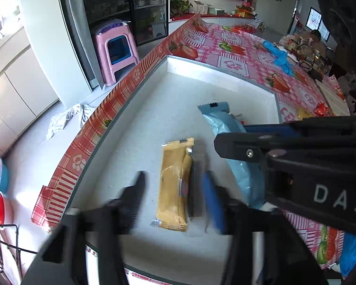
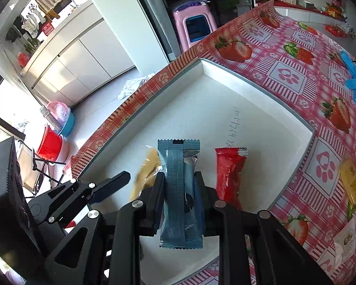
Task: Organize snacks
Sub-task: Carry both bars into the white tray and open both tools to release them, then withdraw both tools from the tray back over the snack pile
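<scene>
A white tray (image 1: 201,78) lies on the strawberry tablecloth. In the left wrist view a yellow snack bar (image 1: 174,185) lies flat in the tray between the fingers of my left gripper (image 1: 175,180), which is open and blurred. My right gripper (image 2: 180,190) is shut on a blue snack pack (image 2: 179,190), held just above the tray floor (image 2: 225,118). The blue pack also shows in the left wrist view (image 1: 235,147) under the right gripper's body. A red snack pack (image 2: 230,173) lies in the tray right of it. The yellow bar (image 2: 146,171) shows to the left.
More snacks, a yellow pack (image 2: 351,180) and a white one (image 2: 346,242), lie on the tablecloth right of the tray. Blue gloves (image 2: 353,76) lie farther back. The table edge runs left of the tray, with a pink stool (image 1: 115,49) and basins (image 2: 52,140) on the floor.
</scene>
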`<state>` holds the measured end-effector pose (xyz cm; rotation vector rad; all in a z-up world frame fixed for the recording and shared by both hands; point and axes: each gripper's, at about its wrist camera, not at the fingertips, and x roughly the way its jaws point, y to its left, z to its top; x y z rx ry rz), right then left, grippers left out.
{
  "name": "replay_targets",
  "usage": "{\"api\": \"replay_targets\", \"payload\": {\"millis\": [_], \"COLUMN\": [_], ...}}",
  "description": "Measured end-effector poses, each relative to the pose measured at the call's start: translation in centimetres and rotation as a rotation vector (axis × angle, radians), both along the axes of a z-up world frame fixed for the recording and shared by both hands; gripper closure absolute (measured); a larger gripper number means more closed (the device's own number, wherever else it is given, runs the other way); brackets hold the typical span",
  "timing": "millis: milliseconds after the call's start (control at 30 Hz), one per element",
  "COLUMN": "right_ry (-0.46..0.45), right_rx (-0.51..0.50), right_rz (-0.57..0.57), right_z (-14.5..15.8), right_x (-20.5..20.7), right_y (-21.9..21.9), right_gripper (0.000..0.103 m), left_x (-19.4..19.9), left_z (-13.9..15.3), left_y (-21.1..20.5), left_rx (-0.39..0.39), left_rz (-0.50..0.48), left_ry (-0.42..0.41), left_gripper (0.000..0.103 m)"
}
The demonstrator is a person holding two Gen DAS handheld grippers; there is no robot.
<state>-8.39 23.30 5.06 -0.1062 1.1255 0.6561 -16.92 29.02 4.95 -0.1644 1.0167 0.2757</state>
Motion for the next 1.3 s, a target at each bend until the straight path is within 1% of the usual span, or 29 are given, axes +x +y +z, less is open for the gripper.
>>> {"api": "replay_targets", "payload": {"millis": [33, 100, 133, 167, 233, 300, 400, 467, 500, 667, 800, 900, 1067, 1200, 1300], "right_ry": [-0.005, -0.029, -0.04, -0.055, -0.067, -0.08, -0.131, -0.143, -0.142, -0.102, -0.047, -0.021, -0.003, 0.043, 0.03], "right_rx": [-0.012, -0.046, -0.05, -0.055, -0.042, -0.062, -0.136, -0.192, -0.193, -0.327, -0.366, -0.364, -0.324, -0.255, -0.172], "right_rz": [0.007, 0.001, -0.008, -0.028, -0.047, -0.084, -0.162, -0.237, -0.257, -0.429, -0.485, -0.513, -0.53, -0.566, -0.604], "right_z": [-0.1, 0.0, 0.2, 0.6, 1.2, 1.9, 2.4, 2.1, 1.8, -1.3, -3.9, -5.3, -6.0, -6.4, -5.5], "right_x": [-0.1, -0.2, -0.1, 0.0, 0.2, 0.6, 1.5, 2.6, 3.1, 5.3, 5.0, 4.0, 2.0, 0.5, -1.4], "right_y": [0.1, 0.0, -0.3, -0.8, -2.0, -3.4, -6.4, -9.1, -10.3, -17.5, -21.6, -24.3, -28.6, -32.2, -35.3], "right_gripper": [0.076, 0.042, 0.008, 0.0, 0.0, 0.0, 0.0, 0.0, 0.0, 0.0, 0.0, 0.0, 0.0, 0.0, 0.0], "left_x": [-0.2, -0.6, -0.7, -0.8, -0.8, -0.6, -0.7, -0.7, -0.7, -0.9, -0.8, -0.1, 1.7, 2.8, 4.3], "left_z": [0.1, 0.6, 0.8, 1.1, 1.5, 2.0, 2.6, 3.2, 3.5, 4.5, 5.1, 5.1, 4.4, 3.9, 3.2], "left_y": [-0.1, -0.5, -0.7, -0.9, -1.4, -2.2, -3.2, -4.0, -4.4, -6.6, -8.7, -10.4, -13.8, -16.1, -17.8], "left_rx": [0.011, 0.023, 0.02, 0.022, 0.049, 0.089, 0.114, 0.118, 0.121, 0.151, 0.171, 0.174, 0.17, 0.146, 0.119], "left_rz": [0.006, -0.007, -0.019, -0.028, -0.038, -0.051, -0.068, -0.082, -0.088, -0.125, -0.165, -0.194, -0.239, -0.278, -0.31], "left_ry": [-0.01, -0.036, -0.042, -0.044, -0.038, -0.031, -0.034, -0.04, -0.042, -0.048, -0.043, -0.036, 0.003, 0.018, 0.039], "left_gripper": [0.022, 0.022, 0.019, 0.019, 0.018, 0.017, 0.017, 0.016, 0.016, 0.016, 0.016, 0.016, 0.016, 0.016, 0.016]}}
